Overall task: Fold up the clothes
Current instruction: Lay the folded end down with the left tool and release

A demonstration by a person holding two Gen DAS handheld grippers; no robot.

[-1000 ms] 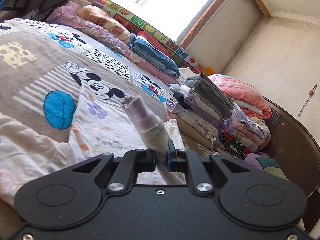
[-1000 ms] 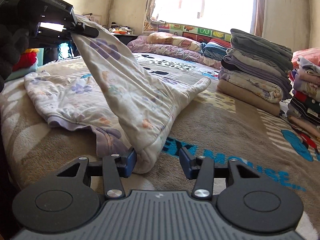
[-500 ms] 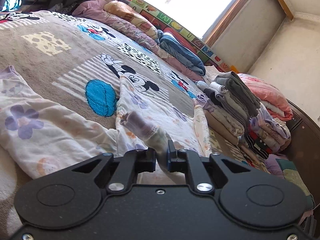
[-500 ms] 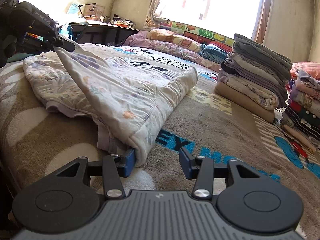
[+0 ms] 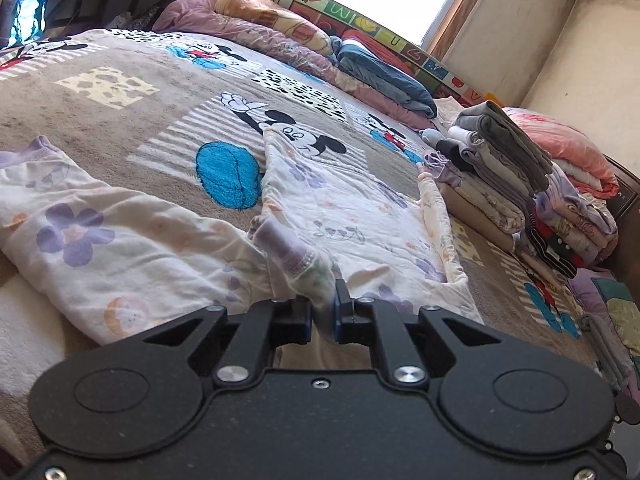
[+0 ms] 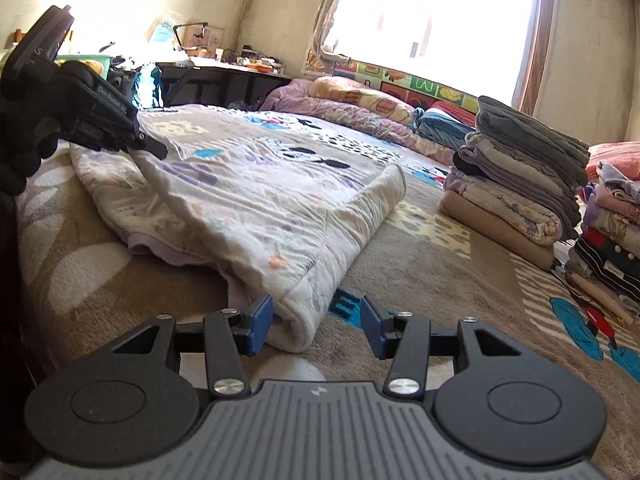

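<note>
Blown-out window (image 6: 436,20) backlight, fisheye-warped edges

Single letters "M" and "U" on the alphabet mat (image 5: 356,20).

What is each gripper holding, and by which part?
Left gripper pinches the floral garment by its bunched purple-trimmed edge. Right gripper holds nothing; its jaws are opening around the fold.

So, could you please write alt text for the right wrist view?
The right claw is opening around the folded corner of a floral garment on the bed. The left claw pinches its far corner; folded clothes are stacked at right.
</note>
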